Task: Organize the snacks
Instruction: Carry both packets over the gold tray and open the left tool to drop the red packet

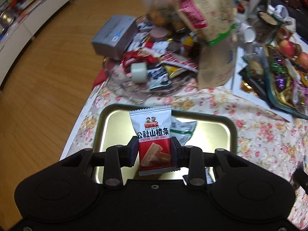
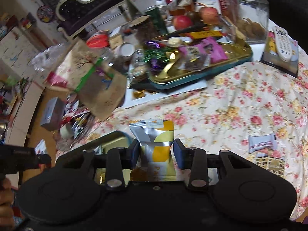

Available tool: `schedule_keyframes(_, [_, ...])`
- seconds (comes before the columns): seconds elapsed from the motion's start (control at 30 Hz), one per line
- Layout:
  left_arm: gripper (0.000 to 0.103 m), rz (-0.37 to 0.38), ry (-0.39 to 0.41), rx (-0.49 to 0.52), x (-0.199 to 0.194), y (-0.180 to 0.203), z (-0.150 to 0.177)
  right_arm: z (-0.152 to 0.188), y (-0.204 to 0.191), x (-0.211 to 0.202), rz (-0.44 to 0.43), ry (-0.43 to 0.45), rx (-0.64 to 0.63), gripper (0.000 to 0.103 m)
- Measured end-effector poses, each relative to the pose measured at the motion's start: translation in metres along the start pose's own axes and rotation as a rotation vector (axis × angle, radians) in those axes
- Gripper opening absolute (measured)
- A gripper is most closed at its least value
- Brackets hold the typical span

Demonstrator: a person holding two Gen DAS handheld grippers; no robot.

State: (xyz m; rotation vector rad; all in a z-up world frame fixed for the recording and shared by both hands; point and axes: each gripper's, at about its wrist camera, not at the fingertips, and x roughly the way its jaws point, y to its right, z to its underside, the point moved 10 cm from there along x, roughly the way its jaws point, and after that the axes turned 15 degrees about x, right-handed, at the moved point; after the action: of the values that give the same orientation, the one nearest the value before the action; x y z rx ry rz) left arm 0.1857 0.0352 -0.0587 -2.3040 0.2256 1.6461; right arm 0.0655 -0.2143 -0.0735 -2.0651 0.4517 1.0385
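Left claw (image 1: 155, 150) pinches the red-and-white hawthorn packet (image 1: 153, 140) above the gold tin tray (image 1: 229, 132), right claw (image 2: 156, 152) grips a silver-and-yellow packet (image 2: 156, 146) over the floral tabletop (image 2: 231, 111); best lower each close before releasing.

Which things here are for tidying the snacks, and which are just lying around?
For the job: red hawthorn snack packet in the left gripper, yellow-and-silver packet in the right gripper, gold tray.

Lying about: remote control, glass jar, tape roll.
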Motion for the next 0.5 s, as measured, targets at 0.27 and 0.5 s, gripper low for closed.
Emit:
schedule_keyframes(0.27, [0.045,-0.023,-0.014,-0.023,0.014,-0.025,0.002,0.024,-0.038,0.007,-0.039,-0.029,-0.097,0.040])
schedule_keyframes(0.5, [0.046,0.008,-0.001,0.013,0.013,-0.017,-0.002,0.036,-0.056,0.023,-0.050,-0.064,-0.102,0.040])
